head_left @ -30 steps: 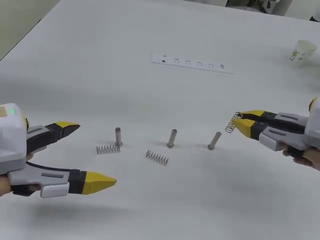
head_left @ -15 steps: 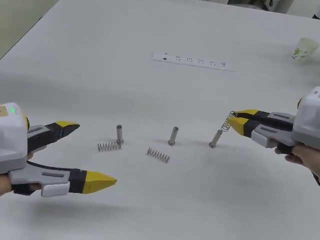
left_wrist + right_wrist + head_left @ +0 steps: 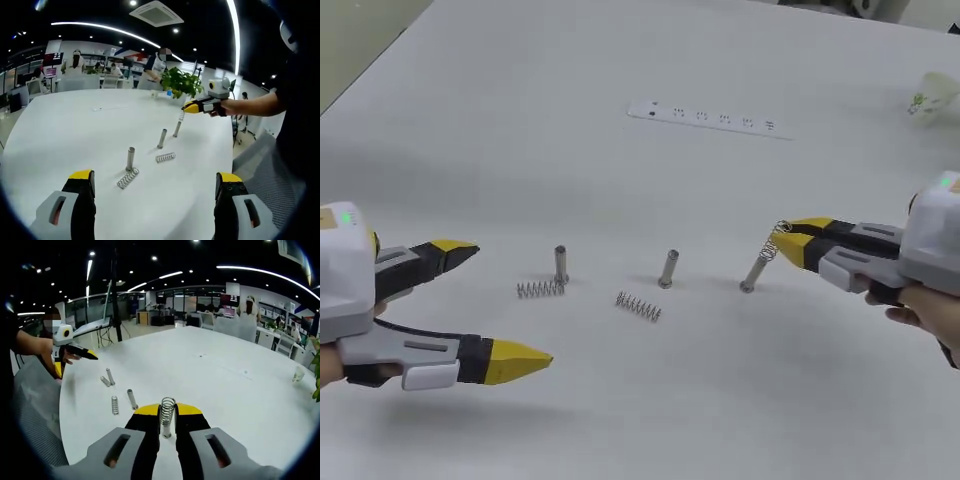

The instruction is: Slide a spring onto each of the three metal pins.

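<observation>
Right gripper (image 3: 783, 241) pinches a spring (image 3: 771, 244) by its end, seemingly touching the tip of the pin (image 3: 755, 271) nearest the table's (image 3: 620, 70) right edge, left gripper (image 3: 508, 302) gaping empty; it's light, squishy wire, so grab one end gently.

Surface (image 3: 520, 120): white, matte, wide, with a rounded end in the left gripper view.

Standing on it, in a row across the head view: three short metal pins. Left pin (image 3: 561, 264) and middle pin (image 3: 669, 268) near upright; right pin (image 3: 755, 273) leans to the right.

Lying flat on it: two coil springs. First spring (image 3: 541, 289) just beside the foot of the left pin, one end near touching it. Second spring (image 3: 638, 307) between the left and middle pins, on the near side of the row, apart from both.

Farther back: a white power strip (image 3: 711, 118), lying flat. Far right: a paper cup (image 3: 930, 97), tilt unclear.
</observation>
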A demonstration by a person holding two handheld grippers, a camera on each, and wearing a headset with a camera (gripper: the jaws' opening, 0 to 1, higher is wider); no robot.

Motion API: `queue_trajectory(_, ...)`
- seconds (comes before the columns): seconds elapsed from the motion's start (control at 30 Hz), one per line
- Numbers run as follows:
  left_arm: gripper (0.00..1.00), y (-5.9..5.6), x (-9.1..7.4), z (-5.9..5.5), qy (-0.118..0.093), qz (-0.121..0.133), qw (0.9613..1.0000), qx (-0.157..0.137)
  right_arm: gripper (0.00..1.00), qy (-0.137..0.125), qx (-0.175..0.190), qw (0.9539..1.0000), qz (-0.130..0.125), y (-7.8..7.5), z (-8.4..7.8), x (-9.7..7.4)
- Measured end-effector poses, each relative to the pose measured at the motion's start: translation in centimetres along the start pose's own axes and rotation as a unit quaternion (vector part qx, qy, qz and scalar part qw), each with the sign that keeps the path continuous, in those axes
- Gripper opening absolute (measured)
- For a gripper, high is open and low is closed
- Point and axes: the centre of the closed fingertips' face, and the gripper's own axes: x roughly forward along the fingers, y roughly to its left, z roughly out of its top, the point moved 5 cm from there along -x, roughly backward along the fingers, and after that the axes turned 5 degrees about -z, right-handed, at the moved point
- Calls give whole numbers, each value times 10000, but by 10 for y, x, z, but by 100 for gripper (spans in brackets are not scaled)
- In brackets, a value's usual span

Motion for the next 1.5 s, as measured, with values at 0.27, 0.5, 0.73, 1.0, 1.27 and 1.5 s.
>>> queue_trajectory(0.27, 98, 1, -1, -1, 33, 7, 10000, -3, 8, 70, -21, 10000, -7, 0, -5, 3)
queue_trajectory(0.5, 98, 0, 0, -2, 40, -2, 10000, -18, 8, 104, -2, 9999, -1, -1, -8, 4)
queue_trajectory(0.73, 98, 0, 0, -3, 56, -9, 10000, -30, 8, 187, -35, 9998, -8, -1, -15, 8)
queue_trajectory(1.0, 98, -1, 1, -5, 91, -6, 9999, -42, 8, 340, -109, 9994, 11, 2, -24, 12)
queue_trajectory(1.27, 98, -2, 3, -6, 111, -34, 9999, -44, 8, 590, -390, 9975, 60, 7, -35, 19)
queue_trajectory(1.5, 98, -1, 2, -6, 130, -31, 9999, -38, 8, 843, -479, 9953, 67, 8, -48, 22)
